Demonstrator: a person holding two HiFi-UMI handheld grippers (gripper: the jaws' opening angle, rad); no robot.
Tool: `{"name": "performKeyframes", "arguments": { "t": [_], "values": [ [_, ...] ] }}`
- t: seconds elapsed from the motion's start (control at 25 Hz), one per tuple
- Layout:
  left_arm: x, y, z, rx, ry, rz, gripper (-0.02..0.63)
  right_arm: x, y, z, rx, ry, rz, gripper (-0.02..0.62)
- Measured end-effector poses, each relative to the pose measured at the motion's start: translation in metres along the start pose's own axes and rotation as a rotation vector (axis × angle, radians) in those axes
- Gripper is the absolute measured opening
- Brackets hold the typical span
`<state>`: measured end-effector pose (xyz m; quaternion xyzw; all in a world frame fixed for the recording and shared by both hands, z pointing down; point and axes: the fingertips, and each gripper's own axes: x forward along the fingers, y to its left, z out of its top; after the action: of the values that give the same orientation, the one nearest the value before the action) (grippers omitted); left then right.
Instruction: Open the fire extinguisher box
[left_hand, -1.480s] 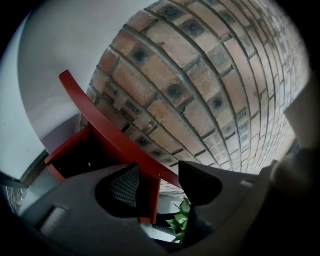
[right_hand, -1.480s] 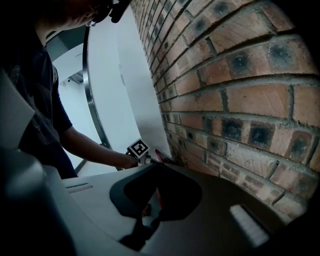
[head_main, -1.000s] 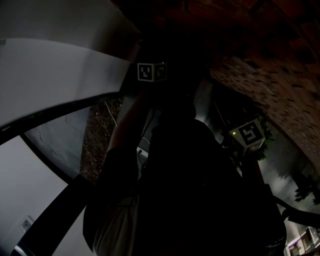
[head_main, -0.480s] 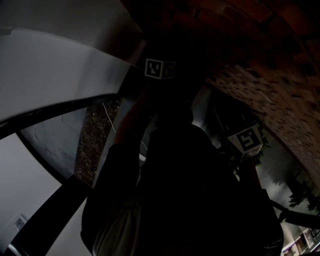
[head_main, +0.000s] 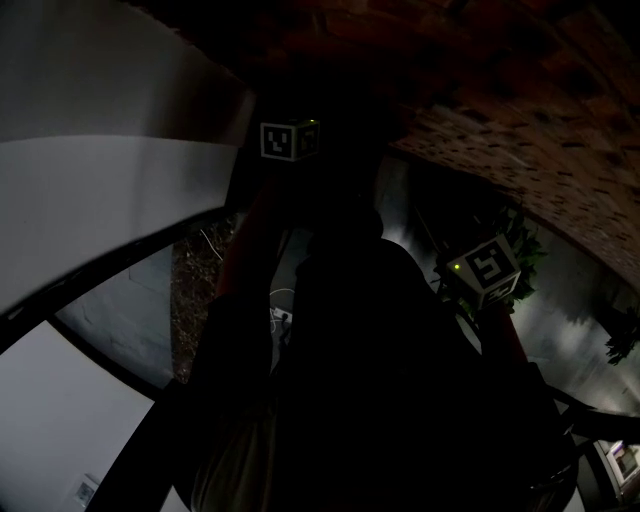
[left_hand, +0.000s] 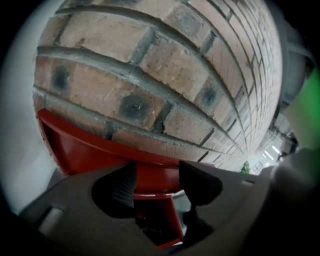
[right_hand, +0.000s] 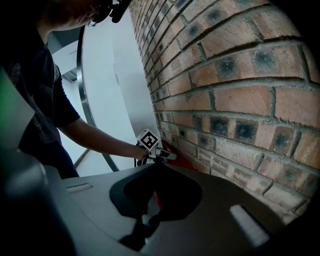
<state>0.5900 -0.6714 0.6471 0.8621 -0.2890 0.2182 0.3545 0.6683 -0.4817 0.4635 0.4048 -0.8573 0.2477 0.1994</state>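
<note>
Red box (left_hand: 90, 150) (one, on brick (left_hand: 150, 55)), left gripper (left_hand: 161, 182) jaws apart, right gripper (right_hand: 150, 202) jaws clenched

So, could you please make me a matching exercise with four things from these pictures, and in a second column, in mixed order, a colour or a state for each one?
Things:
1. brick wall
2. fire extinguisher box
3. left gripper
4. right gripper

Colour or state:
A. jaws together
B. red
C. jaws apart
D. brownish, with grey joints

Right pairs: 1-D, 2-B, 3-C, 4-A.
</note>
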Motion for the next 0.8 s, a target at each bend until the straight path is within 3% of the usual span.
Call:
{"name": "performKeyframes", "arguments": {
  "t": [0.12,0.24,0.32,0.52,0.72,0.8],
  "values": [
    [0.004,0.001,0.003,0.074,0.033,0.024,0.258,-0.001,-0.004,-0.002,0.008,-0.024,-0.011,0.002],
    [0.010,-0.001,-0.002,0.246,0.126,0.076,0.256,-0.003,-0.008,0.001,0.033,-0.050,-0.032,0.002],
    [0.013,-0.001,-0.007,0.310,0.171,0.107,0.256,-0.005,-0.010,0.003,0.053,-0.061,-0.047,0.002],
    [0.020,-0.002,-0.008,0.287,0.161,0.100,0.239,-0.011,-0.014,0.002,0.089,-0.043,-0.076,0.002],
    [0.013,0.001,-0.009,0.211,0.128,0.090,0.100,-0.011,-0.011,-0.001,0.090,-0.010,-0.050,0.002],
    [0.011,-0.004,-0.011,0.203,0.122,0.068,0.003,-0.010,-0.009,0.001,0.098,0.005,-0.042,0.002]
  ]
}}
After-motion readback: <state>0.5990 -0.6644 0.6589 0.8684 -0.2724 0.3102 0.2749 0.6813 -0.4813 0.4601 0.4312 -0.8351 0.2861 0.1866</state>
